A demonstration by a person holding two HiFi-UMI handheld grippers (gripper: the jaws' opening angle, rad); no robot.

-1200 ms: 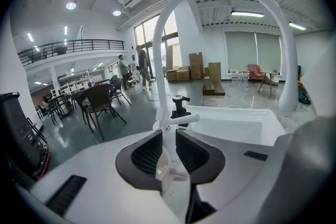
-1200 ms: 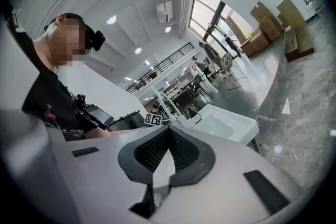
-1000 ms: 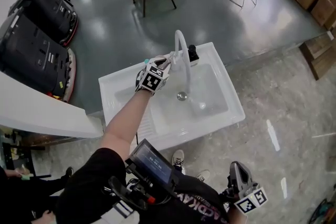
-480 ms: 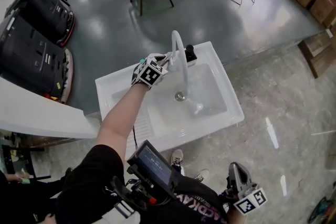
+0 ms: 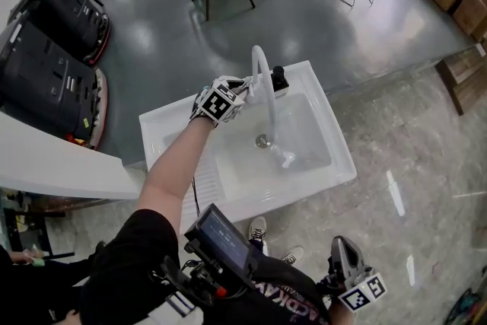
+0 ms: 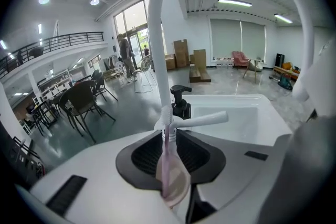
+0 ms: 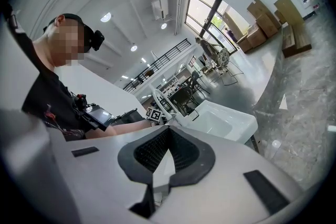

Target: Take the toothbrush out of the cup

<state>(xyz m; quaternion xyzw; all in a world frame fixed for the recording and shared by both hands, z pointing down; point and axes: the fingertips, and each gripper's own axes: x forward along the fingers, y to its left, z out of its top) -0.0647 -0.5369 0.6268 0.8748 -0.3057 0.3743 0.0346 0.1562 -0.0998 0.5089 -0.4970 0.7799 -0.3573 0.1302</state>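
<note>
Two grippers: left gripper point(image 5: 243, 90) up at the back rim of the sink point(image 5: 323, 167), right gripper point(image 7: 164, 161) low by the person's waist.
Left jaws: clenched on the toothbrush point(image 6: 166, 150).
Toothbrush: upright between them, pink handle gripped, head in front of the faucet point(image 6: 157, 50).
Right jaws: closed on nothing.

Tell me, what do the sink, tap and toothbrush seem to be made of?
The sink: glossy white, ceramic or moulded plastic; it shows soft reflections. The tap: smooth white, coated metal or plastic, with no chrome shine. The toothbrush: a translucent pink handle, probably plastic, since light passes through it.
</note>
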